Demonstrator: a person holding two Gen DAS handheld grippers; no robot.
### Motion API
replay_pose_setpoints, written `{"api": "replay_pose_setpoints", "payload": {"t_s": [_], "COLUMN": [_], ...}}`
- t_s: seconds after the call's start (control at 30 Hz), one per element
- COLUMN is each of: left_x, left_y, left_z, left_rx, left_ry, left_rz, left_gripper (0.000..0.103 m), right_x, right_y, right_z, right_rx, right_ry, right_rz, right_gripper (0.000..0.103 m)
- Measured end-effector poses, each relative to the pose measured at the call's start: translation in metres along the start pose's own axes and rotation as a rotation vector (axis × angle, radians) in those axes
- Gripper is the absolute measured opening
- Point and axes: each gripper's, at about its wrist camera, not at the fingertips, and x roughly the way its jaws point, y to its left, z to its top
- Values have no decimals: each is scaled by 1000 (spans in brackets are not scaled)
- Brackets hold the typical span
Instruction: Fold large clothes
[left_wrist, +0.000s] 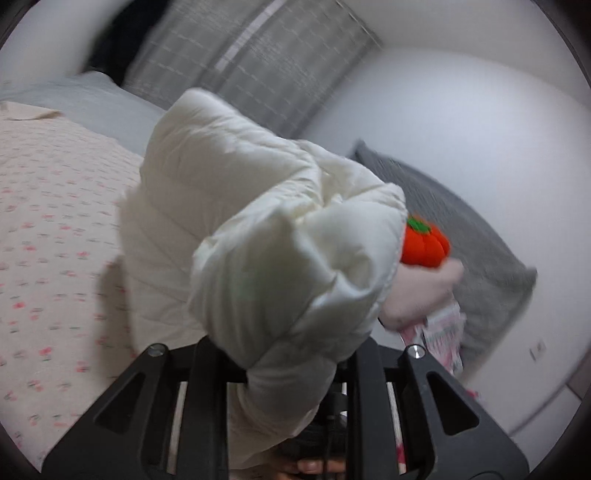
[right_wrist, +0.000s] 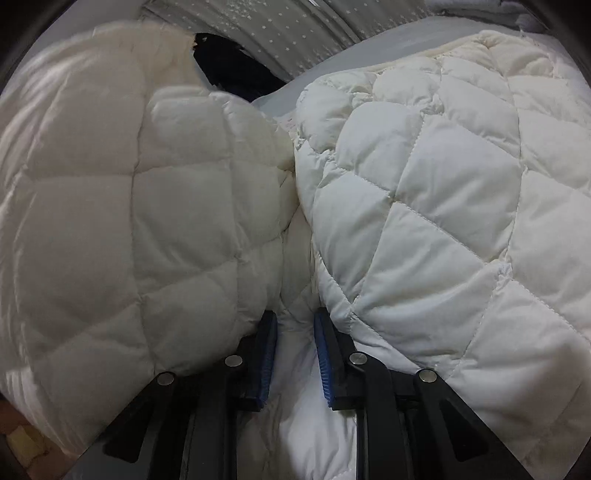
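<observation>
A white quilted puffer jacket (left_wrist: 236, 229) hangs lifted above the bed in the left wrist view. My left gripper (left_wrist: 291, 373) is shut on a bunched, padded part of it, and the cloth hides the fingertips. In the right wrist view the same jacket (right_wrist: 424, 206) fills the picture in two puffy lobes. My right gripper (right_wrist: 295, 328) has a fold of the white cloth packed between its blue pads (right_wrist: 266, 354), shut on it. A person's hand (left_wrist: 417, 291) with an orange pumpkin-shaped cushion (left_wrist: 424, 243) shows just behind the lifted part.
Below on the left lies a bedsheet with small pink flowers (left_wrist: 55, 221), with a pale blue pillow (left_wrist: 92, 99) beyond it. A grey curtain (left_wrist: 251, 62) and white wall stand behind, and a grey blanket (left_wrist: 487, 251) is at the right. A dark cloth (right_wrist: 229, 70) lies past the jacket.
</observation>
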Motion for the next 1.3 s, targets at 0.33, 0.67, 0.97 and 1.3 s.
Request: {"api": "replay_pose_setpoints", "payload": {"t_s": [0.33, 0.67, 0.97, 1.3], "left_x": [47, 68, 118, 98], "left_y": [2, -40, -81, -94], "left_z": [5, -7, -75, -79], "left_rx": [-6, 231, 565, 629], "left_ry": [146, 236, 441, 458], "left_rz": [-9, 77, 185, 156], "left_gripper": [24, 29, 59, 74], "right_x": [-27, -153, -246, -211], "right_y": [-33, -89, -123, -92], "right_z": [0, -44, -45, 1], "right_rx": [122, 205, 229, 86], "right_ry": [1, -189, -424, -287], "right_rz": [116, 169, 110, 68], "right_gripper": [19, 52, 78, 41]}}
